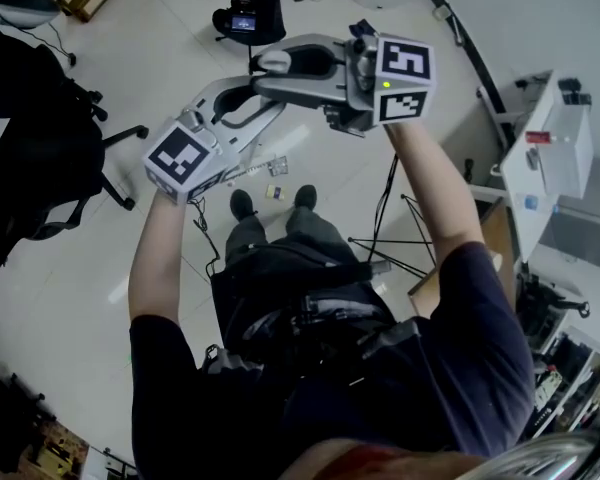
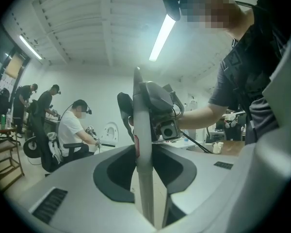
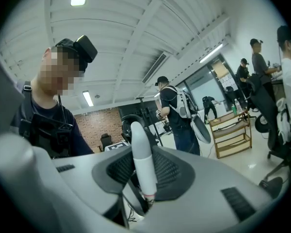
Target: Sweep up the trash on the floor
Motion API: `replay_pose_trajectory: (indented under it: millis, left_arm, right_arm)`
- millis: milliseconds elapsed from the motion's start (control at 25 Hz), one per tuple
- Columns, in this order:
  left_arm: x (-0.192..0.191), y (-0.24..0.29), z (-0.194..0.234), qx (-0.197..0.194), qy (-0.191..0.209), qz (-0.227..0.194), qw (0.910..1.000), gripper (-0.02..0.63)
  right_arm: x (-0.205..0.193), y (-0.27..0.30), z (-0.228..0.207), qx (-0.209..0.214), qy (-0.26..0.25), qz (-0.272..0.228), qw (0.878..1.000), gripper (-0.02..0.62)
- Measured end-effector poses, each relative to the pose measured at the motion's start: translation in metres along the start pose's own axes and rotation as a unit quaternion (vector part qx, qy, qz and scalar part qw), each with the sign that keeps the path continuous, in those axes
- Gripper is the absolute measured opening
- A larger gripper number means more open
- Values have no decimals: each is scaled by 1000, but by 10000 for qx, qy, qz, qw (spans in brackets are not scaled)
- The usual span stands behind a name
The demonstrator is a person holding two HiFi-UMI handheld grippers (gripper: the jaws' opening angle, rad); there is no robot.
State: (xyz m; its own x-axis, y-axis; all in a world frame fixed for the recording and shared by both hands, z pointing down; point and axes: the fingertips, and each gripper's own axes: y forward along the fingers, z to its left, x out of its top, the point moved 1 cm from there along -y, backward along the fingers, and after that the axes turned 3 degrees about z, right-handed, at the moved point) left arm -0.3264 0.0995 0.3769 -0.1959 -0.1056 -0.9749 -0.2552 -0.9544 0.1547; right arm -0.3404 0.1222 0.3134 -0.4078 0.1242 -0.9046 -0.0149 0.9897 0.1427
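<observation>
On the pale floor in front of my shoes lie small scraps of trash (image 1: 276, 192); whatever lies beside them is too small to make out. My left gripper (image 1: 270, 103) is raised at chest height, and in its own view a thin grey pole handle (image 2: 141, 130) stands upright, clamped in the left gripper (image 2: 146, 178). My right gripper (image 1: 270, 65) points left, just above the left one. The right gripper (image 3: 144, 178) is shut on a white round-ended handle (image 3: 141, 154). The lower ends of both handles are hidden.
Black office chairs (image 1: 50, 158) stand at the left and another chair (image 1: 248, 18) at the far side. A tripod (image 1: 390, 243) and cables lie at my right, next to a white cabinet (image 1: 550, 138). Other people (image 2: 72, 130) work in the room.
</observation>
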Motion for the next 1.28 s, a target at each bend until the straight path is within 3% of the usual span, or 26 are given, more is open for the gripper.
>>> replay_pose_trajectory:
  millis: [240,480,760,880,1040,1160,1280]
  left_arm:
    - [-21,6,12,579,100,282,9979,103]
    - [-49,9,41,1500,176,624,9866,103]
    - [-83,24,80,1967,122,756,9775,103]
    - [-99,34,97,2062,49,807,9752,103]
    - [-135,50,110,2033,-22,998,9740,102]
    - [-170,66,97,1954,-330,1285,9717,103]
    - [-191,79,87,1972,-708,1392,9678,104]
  right_arm:
    - [-17,1,-10,138,-228,161,9995,123]
    - [-36,18,-34,430,-551,544,9961,124]
    - [-59,28,-79,284,-725,902,9929,118]
    - [-69,30,-101,199,-692,934,9930,118]
    - [-103,32,-126,-58,-978,1467,9843,113]
    - [-143,23,-128,-146,-926,1902,9773,110]
    - [-168,18,-126,-149,-742,1885,9792,112]
